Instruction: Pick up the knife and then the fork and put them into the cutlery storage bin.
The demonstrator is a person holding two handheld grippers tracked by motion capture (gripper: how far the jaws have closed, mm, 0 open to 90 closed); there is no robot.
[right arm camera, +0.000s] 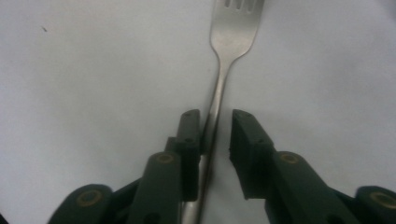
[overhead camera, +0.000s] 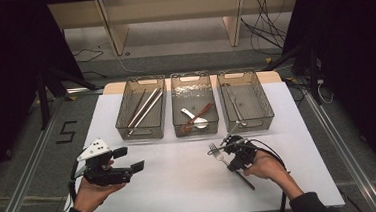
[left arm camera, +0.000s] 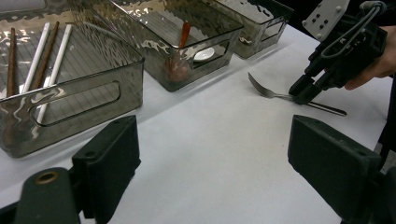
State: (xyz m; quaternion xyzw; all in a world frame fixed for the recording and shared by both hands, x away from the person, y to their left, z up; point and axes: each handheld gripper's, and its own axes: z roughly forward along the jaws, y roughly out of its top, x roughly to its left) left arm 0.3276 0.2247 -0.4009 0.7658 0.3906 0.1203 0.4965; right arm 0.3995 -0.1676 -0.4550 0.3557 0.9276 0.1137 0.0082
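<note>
left gripper (overhead camera: 129, 159): jaws wide apart | right gripper (right arm camera: 215, 135): jaws narrowed, gap remains, tilted tableward

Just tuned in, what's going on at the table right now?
The right tool is down on the white table, its jaws astride the handle of a fork; one jaw touches it, the other shows a gap. The left tool hangs open, holding nothing. Three clear bins behind hold sorted cutlery.

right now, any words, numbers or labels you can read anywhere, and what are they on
"5": a dark mark shaped like that digit on the grey floor, left of the table.
No print shows on the three bins, the fork or the grippers.
</note>
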